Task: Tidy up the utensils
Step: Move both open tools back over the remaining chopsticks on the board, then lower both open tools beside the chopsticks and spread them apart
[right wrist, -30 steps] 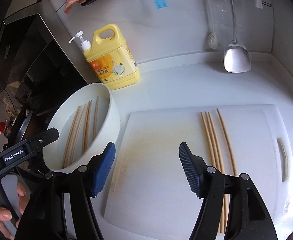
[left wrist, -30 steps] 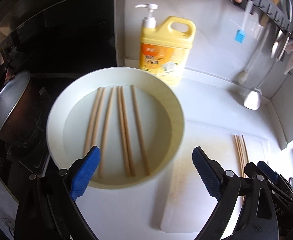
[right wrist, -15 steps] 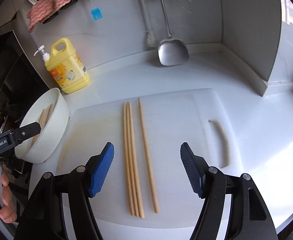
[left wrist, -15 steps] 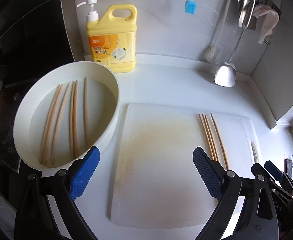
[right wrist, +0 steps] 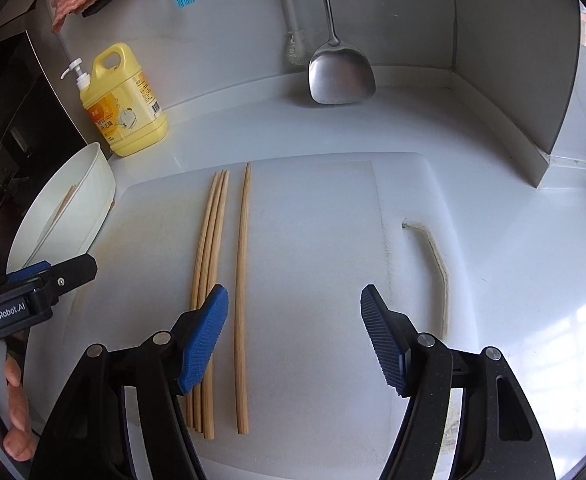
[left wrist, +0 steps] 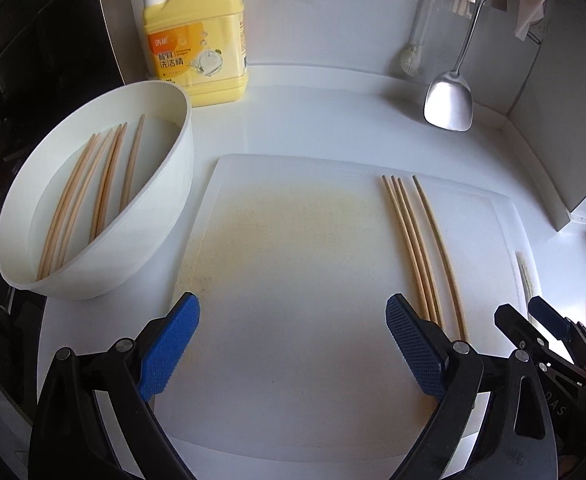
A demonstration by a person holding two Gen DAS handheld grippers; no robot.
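Lengthwise, chopsticks [right wrist: 241, 296] pointing toward wall [right wrist: 413, 12].

Four pale wooden chopsticks [right wrist: 217, 280] lie flat on the white cutting board [right wrist: 313, 240], their length running from 6 toward 12 o'clock. Three lie bundled side by side and touching; the fourth chopstick [right wrist: 241, 300] lies just beside them at 3 o'clock, apart along most of its length. Five more chopsticks [left wrist: 93, 196] of the same kind lie in the white bowl [left wrist: 153, 216] at 9 o'clock of the board, leaning along its inner wall, roughly parallel.
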